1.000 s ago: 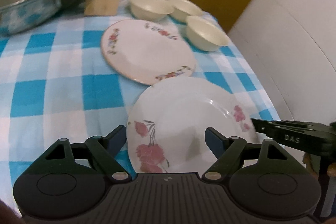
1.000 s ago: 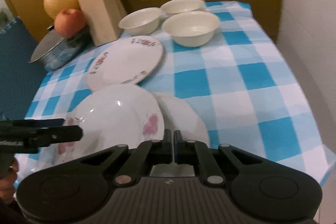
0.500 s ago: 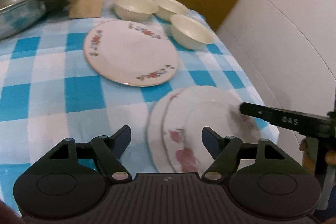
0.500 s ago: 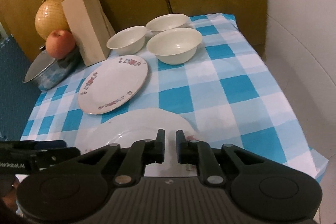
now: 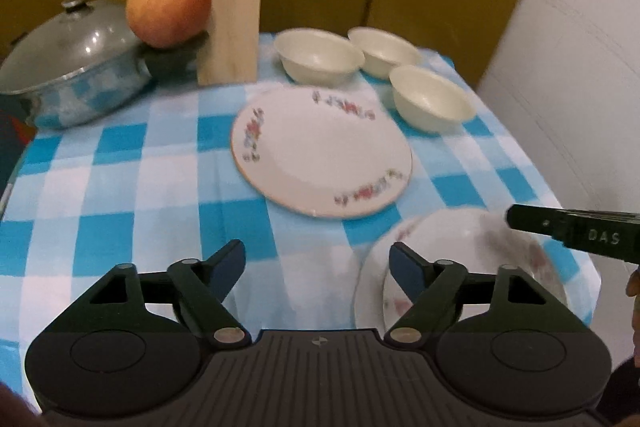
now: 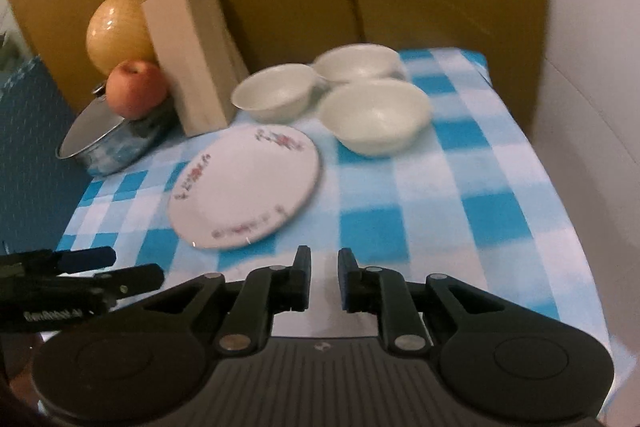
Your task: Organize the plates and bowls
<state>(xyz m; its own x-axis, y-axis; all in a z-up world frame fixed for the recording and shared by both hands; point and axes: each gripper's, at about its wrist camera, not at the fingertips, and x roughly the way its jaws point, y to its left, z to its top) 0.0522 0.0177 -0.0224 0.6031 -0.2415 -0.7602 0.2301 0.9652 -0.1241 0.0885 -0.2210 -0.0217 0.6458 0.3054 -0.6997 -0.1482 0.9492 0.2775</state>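
1. The checked tablecloth (image 5: 120,163) is being used as the sorting area; the single flowered plate (image 5: 320,155) is lying mid-cloth, apparently awaiting stacking.
2. Two overlapped plates (image 5: 460,247) at the near right edge are being shown only by the left view.
3. Three bowls (image 6: 372,115) are being kept clustered at the back.
4. The left gripper (image 5: 316,259) is being held wide, empty, jaws opening.
5. The right gripper (image 6: 324,279) is being parted slightly, nothing between.

"DAS" on right gripper (image 5: 516,219)
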